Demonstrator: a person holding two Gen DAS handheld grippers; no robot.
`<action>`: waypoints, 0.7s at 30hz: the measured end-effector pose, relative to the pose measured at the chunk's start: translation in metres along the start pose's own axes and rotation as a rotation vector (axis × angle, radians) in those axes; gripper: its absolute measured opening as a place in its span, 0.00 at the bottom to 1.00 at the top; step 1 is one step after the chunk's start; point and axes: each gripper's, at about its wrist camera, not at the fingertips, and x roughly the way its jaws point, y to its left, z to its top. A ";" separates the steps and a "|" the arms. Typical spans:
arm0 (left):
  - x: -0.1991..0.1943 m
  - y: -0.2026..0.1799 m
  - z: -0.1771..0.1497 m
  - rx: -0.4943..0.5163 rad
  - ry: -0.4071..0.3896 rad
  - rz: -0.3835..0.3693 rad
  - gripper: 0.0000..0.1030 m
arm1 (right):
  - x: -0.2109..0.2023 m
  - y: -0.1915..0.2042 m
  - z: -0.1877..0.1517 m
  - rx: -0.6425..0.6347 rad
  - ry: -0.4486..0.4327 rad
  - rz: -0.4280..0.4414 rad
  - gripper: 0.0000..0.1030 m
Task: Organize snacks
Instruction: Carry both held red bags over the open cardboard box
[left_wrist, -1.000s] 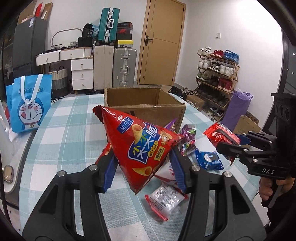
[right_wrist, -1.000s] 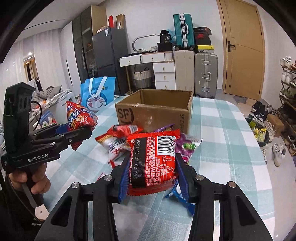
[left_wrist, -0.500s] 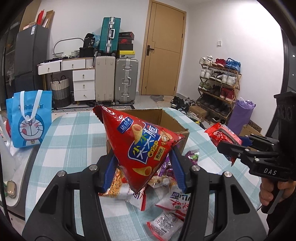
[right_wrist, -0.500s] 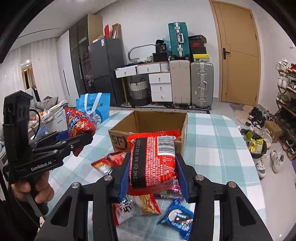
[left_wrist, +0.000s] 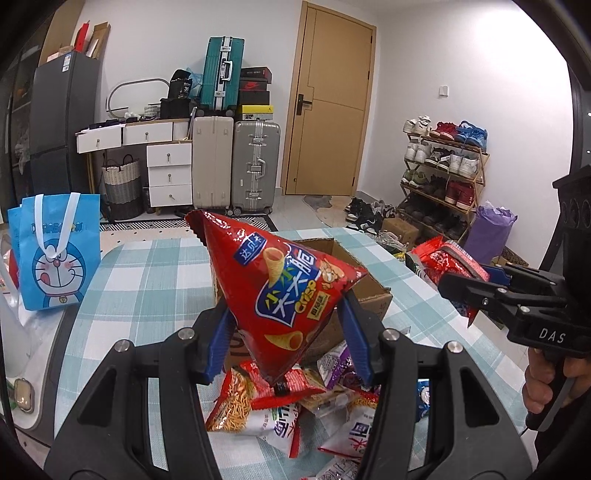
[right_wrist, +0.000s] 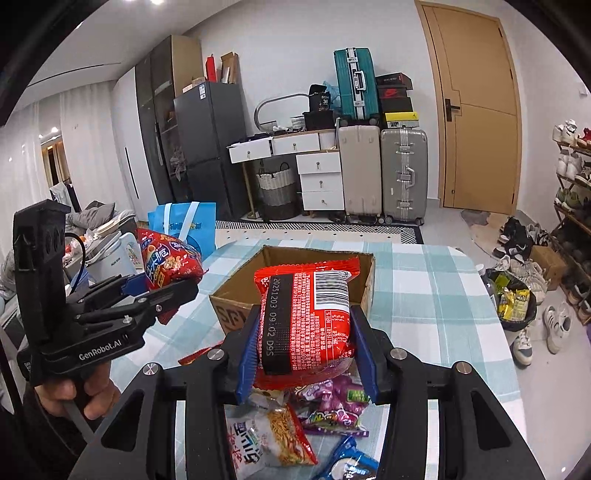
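My left gripper (left_wrist: 288, 347) is shut on a red triangular crisp bag (left_wrist: 280, 291), held up over the snack pile in front of the open cardboard box (left_wrist: 369, 291). My right gripper (right_wrist: 306, 354) is shut on a red noodle packet (right_wrist: 306, 314) with a barcode, raised just short of the same box (right_wrist: 236, 299). Each view shows the other gripper beside it: the right gripper (left_wrist: 469, 295) with its red packet (left_wrist: 443, 258), the left gripper (right_wrist: 162, 291) with its crisp bag (right_wrist: 166, 262). Loose snack packets (left_wrist: 273, 413) lie on the table below.
The table wears a green checked cloth (right_wrist: 424, 295). A blue cartoon bag (left_wrist: 55, 254) stands at its far left edge. A shoe rack (left_wrist: 443, 173) and a bin with wrappers (right_wrist: 513, 299) stand on the floor to the right. Suitcases (left_wrist: 236, 166) and drawers line the back wall.
Both grippers have risen and moved toward the box with their packets. The snack pile now sits lower in both views and the box's inside shows.
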 end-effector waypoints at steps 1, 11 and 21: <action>0.004 0.001 0.003 0.003 0.001 0.000 0.49 | 0.002 0.001 0.002 -0.002 0.003 0.000 0.44; 0.040 0.007 0.017 0.005 0.031 0.009 0.49 | 0.027 -0.007 0.013 0.018 0.038 0.006 0.44; 0.085 0.016 0.021 0.001 0.073 0.024 0.49 | 0.063 -0.017 0.012 0.063 0.041 0.001 0.44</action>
